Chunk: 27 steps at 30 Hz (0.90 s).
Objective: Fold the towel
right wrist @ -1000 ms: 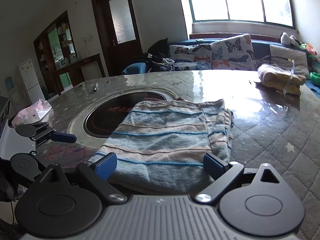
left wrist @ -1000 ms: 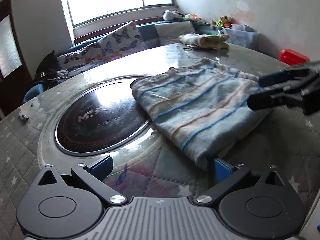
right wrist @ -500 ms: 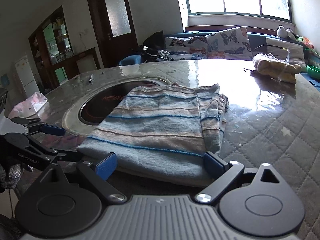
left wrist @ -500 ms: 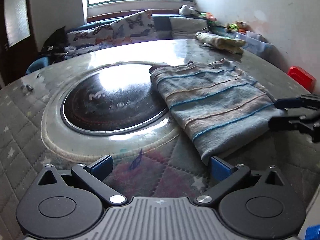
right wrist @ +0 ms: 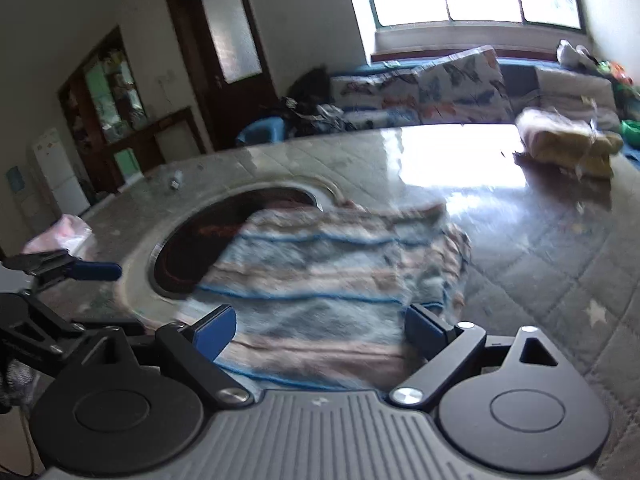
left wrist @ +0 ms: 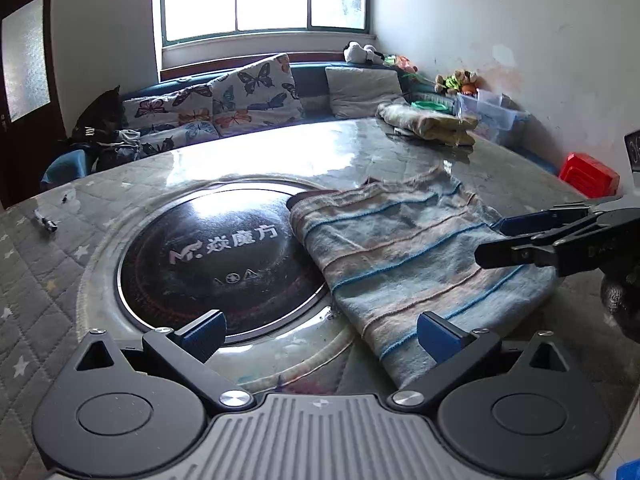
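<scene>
Backed off and lifted over the last second. Half a second ago close over the near hem, now higher and further out.

Left tongs (left wrist: 320, 332): spread wide, nothing between the blue pads, near corner of the towel (left wrist: 404, 256) just ahead of the right-hand pad, not touching it as far as can be seen. Right tongs (right wrist: 320, 328): likewise spread wide and empty, near hem of the cloth just ahead between the pads. Blurred in that view, so mid-motion at a guess.

Ahead of both pairs: lying flat as a layered striped rectangle, stacked edges bunched along the side to the right of the right tongs. Farther ahead and to the left of the left tongs: partly overlapping the round black cooktop (left wrist: 208, 256) sunk in the quilt-patterned table (left wrist: 360, 152). Well beyond, at the far edge: a second bundle of cloth (left wrist: 428, 124), apart from all this.

Read as a release: already doubled over, let go by both pairs, undisturbed by the retreat. Fits either a finished fold or a pause before one more halving; not settled by these views.
</scene>
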Available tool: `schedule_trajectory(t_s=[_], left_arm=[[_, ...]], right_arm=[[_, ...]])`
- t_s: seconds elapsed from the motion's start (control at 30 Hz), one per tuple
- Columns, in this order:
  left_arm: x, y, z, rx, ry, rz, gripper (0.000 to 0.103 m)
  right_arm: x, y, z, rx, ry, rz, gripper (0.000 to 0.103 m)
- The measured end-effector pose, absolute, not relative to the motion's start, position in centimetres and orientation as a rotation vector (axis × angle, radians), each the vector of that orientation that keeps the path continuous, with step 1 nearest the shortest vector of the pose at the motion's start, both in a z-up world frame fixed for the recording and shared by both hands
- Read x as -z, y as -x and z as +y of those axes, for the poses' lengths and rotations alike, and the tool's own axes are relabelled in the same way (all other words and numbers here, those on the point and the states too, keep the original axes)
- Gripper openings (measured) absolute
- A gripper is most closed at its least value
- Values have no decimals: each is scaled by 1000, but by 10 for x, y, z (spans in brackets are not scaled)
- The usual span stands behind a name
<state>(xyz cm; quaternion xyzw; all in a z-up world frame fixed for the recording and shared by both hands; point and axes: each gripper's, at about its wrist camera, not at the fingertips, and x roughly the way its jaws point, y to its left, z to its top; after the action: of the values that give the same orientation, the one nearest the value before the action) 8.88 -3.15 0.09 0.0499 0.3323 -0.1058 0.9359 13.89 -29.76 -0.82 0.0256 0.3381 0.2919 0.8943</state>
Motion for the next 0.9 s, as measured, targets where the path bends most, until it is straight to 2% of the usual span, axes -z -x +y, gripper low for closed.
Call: schedule_trajectory(t_s=[0.9], left_arm=[[12,-116,-21,192,-106,733,103]], right_arm=[[-11,-236,-273,-597,-10,751,89]])
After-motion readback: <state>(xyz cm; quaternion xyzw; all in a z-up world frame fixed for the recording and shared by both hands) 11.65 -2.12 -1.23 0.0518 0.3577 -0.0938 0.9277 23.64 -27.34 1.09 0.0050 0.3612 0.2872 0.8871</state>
